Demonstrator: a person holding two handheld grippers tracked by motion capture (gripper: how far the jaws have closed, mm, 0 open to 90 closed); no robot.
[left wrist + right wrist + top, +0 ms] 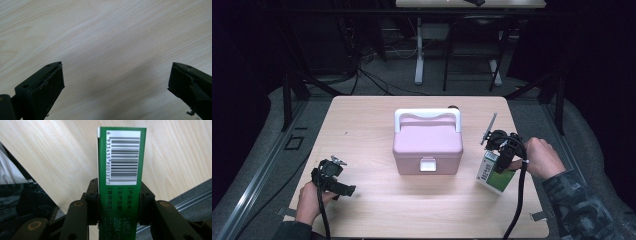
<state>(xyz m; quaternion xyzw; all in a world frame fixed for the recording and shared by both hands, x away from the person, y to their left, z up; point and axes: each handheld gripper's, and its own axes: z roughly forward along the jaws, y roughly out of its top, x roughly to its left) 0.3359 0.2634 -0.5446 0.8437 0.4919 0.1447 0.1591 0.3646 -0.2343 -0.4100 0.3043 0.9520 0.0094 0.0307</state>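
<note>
R gripper is clamped on the green box, held just right of the closed pink case (carry step, I'd judge). L gripper gapes wide, idle. Next: lid needs opening before box goes in.

Light falls from above onto the table, leaving the room around it nearly black in the high view. That view is soft and low in detail. In the left gripper view, a broad, soft-edged shadow lies across the pale wood, and the grain blurs slightly. The right gripper view is sharp on the green carton's barcode, evenly lit, without glare.
</note>
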